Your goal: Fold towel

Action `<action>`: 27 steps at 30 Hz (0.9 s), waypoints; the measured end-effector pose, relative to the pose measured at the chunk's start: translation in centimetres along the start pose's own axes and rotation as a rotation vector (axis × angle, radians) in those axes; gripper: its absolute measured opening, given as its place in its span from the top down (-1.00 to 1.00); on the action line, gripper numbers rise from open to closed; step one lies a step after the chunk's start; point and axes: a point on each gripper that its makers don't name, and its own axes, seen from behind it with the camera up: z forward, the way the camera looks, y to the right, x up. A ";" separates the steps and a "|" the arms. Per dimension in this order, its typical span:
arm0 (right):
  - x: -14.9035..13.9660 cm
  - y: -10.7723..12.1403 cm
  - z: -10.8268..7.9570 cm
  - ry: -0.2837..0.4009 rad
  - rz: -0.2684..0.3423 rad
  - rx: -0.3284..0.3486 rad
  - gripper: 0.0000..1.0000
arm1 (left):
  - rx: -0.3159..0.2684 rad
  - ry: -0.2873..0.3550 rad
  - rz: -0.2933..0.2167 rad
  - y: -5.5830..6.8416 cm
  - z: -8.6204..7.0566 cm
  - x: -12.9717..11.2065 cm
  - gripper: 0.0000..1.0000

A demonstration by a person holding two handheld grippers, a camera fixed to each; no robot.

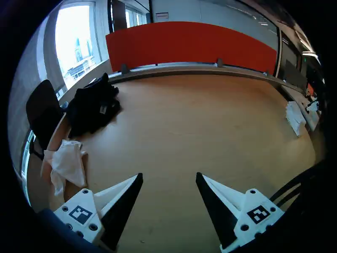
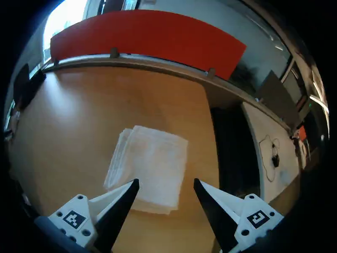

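A folded white towel stack (image 2: pixel 147 166) lies on the wooden table just ahead of my right gripper (image 2: pixel 165 184), whose fingers stand open above its near edge with nothing between them. The same stack (image 1: pixel 295 118) appears far right in the left gripper view. A crumpled white towel (image 1: pixel 65 164) hangs over the table's left edge, left of my left gripper (image 1: pixel 169 176), which is open over bare wood.
A black bag or garment (image 1: pixel 92 105) sits at the table's far left. A black chair (image 1: pixel 42 114) stands beside it. A red divider (image 1: pixel 189 44) runs along the table's (image 1: pixel 189 122) far edge. To the right a second desk (image 2: pixel 274 152) carries a cable.
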 end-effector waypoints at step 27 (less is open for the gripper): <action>3.9 1.4 -0.3 0.232 0.181 -0.065 -1.00 | 0.006 0.047 -0.015 -0.5 -0.3 2.8 -0.87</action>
